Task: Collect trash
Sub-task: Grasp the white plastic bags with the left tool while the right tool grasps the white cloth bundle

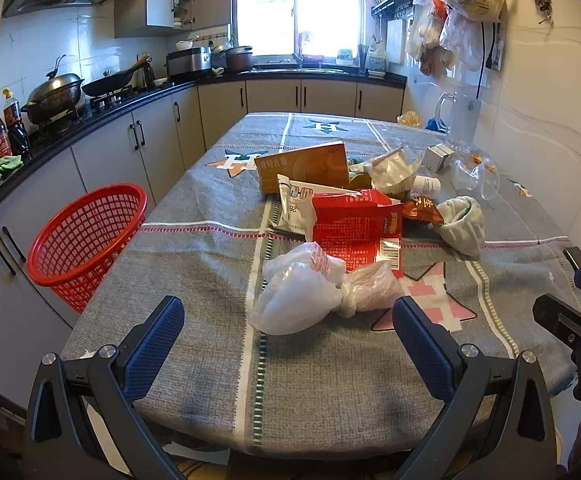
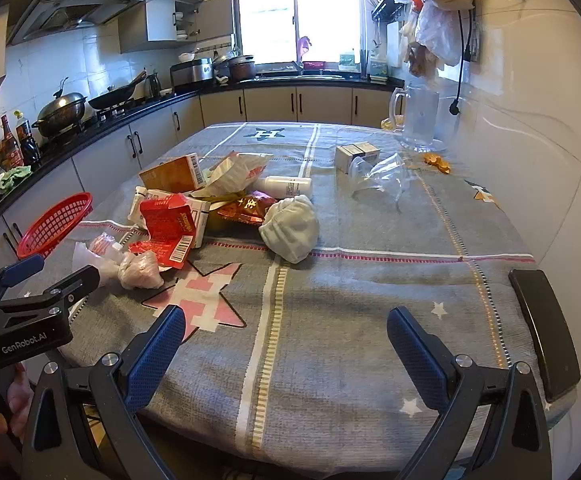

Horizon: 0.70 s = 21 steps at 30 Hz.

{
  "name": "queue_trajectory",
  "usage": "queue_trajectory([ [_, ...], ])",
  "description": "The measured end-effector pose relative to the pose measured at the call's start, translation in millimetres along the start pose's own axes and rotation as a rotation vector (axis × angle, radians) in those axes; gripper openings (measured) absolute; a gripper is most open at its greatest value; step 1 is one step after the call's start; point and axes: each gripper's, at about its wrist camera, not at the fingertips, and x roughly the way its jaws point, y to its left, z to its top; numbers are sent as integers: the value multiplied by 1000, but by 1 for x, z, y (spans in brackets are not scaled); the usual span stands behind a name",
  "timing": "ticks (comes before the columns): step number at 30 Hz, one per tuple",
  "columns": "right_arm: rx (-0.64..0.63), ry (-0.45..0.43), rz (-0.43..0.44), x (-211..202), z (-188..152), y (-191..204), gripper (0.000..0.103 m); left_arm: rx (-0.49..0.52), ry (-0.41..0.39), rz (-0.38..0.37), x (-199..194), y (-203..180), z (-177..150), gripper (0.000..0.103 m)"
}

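Trash lies heaped mid-table: a knotted white plastic bag (image 1: 294, 296) (image 2: 130, 264), a torn red carton (image 1: 354, 228) (image 2: 166, 220), an orange box (image 1: 302, 166), a snack wrapper (image 1: 422, 210), a pale green wad (image 1: 462, 220) (image 2: 290, 228), a white bottle (image 2: 286, 186) and a crushed clear cup (image 2: 378, 176). A red mesh basket (image 1: 86, 240) (image 2: 54, 224) stands off the table's left edge. My left gripper (image 1: 288, 304) is open, just short of the plastic bag. My right gripper (image 2: 286, 312) is open over bare cloth, holding nothing.
A grey patterned tablecloth (image 2: 370, 280) covers the table. At the far right stand a clear jug (image 2: 420, 120), small boxes (image 2: 356, 154) and orange peel (image 2: 438, 162). A black slab (image 2: 546, 328) lies at the right edge. Kitchen counters (image 1: 102, 104) run along the left and back.
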Motion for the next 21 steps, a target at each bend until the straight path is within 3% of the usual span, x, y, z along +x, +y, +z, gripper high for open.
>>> queue_trajectory([
  [21, 16, 32, 20, 10, 0, -4, 102, 8, 10, 6, 6, 0, -4, 103],
])
